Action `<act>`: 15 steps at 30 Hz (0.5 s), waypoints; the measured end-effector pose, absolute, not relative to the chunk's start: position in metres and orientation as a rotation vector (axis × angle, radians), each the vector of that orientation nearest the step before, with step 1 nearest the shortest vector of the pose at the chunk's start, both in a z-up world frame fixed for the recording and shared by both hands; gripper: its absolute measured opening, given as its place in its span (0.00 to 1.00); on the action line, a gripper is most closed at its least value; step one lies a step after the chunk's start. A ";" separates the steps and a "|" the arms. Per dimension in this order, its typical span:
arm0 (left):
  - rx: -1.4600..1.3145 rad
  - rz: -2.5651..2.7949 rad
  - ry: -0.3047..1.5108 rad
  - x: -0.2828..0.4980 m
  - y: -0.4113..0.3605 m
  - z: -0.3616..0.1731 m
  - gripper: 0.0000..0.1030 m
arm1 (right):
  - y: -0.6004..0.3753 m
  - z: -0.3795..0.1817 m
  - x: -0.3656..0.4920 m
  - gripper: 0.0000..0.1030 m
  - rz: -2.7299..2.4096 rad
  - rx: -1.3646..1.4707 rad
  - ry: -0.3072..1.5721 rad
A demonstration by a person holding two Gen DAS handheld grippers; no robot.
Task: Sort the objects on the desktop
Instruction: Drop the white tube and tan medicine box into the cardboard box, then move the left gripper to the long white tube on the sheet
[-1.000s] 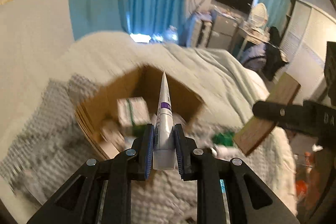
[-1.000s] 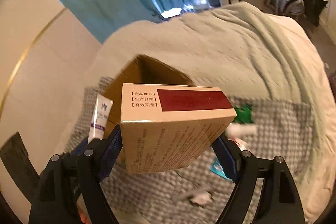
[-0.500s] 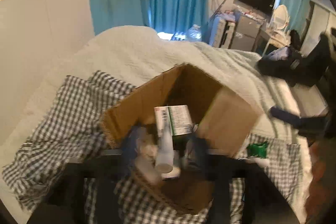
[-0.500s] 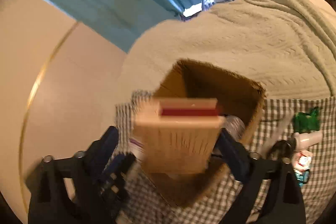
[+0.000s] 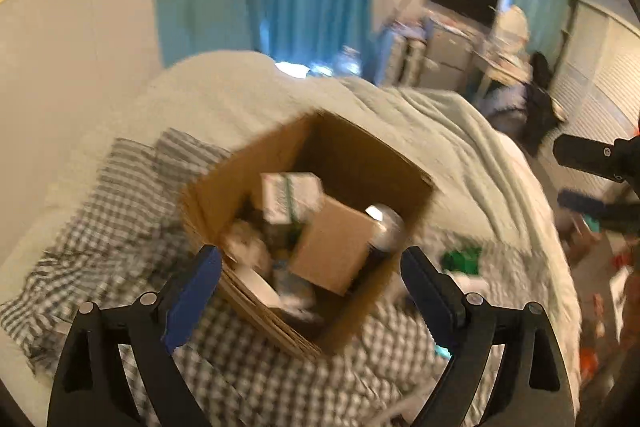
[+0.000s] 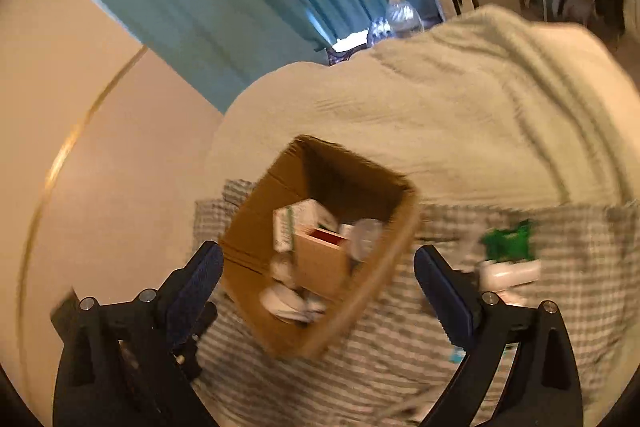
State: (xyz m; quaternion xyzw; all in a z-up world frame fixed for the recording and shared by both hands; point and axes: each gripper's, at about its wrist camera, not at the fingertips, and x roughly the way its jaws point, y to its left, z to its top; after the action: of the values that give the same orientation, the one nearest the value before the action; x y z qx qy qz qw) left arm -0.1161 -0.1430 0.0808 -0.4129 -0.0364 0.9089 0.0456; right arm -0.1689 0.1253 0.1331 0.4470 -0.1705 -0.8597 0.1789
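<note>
An open cardboard box (image 5: 224, 179) (image 6: 256, 211) stands on a checked cloth on the bed. Inside lie a tan carton with a red stripe (image 5: 336, 247) (image 6: 320, 259), a white and green carton (image 5: 290, 195) (image 6: 298, 223), a silver round item (image 5: 386, 231) and white tubes (image 6: 288, 301). My left gripper (image 5: 310, 281) is open and empty above the box's near edge. My right gripper (image 6: 318, 275) is open and empty above the box. The right gripper's fingers (image 5: 588, 159) show at the right of the left wrist view.
A green packet (image 5: 462, 259) (image 6: 508, 241) and a white bottle (image 6: 510, 273) lie on the checked cloth (image 5: 120, 227) right of the box. A pale blanket (image 6: 460, 107) covers the bed behind. Blue curtains and furniture stand at the back.
The left gripper opened and let the white tube drop into the box. The right gripper opened and let the tan carton drop into the box. Both grippers pulled back.
</note>
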 end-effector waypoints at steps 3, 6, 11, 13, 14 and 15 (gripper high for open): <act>-1.297 2.711 -0.086 -0.104 -0.127 0.070 0.91 | 0.144 0.125 -0.150 0.94 -2.470 1.294 -0.324; -1.319 2.671 -0.060 -0.094 -0.113 0.057 0.91 | 0.166 0.095 -0.139 0.94 -2.483 1.402 -0.216; -1.284 2.586 0.118 -0.079 -0.080 0.035 0.91 | 0.201 0.036 -0.134 0.94 -2.466 1.610 -0.103; -1.269 2.548 0.198 -0.073 -0.066 0.024 0.91 | 0.211 0.018 -0.133 0.85 -2.461 1.660 -0.029; -1.265 2.512 0.251 -0.070 -0.056 0.015 0.91 | 0.213 0.013 -0.133 0.78 -2.454 1.675 0.004; -1.267 2.476 0.287 -0.069 -0.050 0.008 0.91 | 0.213 0.007 -0.134 0.77 -2.434 1.692 0.038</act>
State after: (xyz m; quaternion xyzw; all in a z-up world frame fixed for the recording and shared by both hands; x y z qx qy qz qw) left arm -0.0685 -0.0497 0.0080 -0.4465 0.1011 0.8723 0.1721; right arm -0.1340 0.2129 0.0073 0.5685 0.0128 -0.8178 0.0883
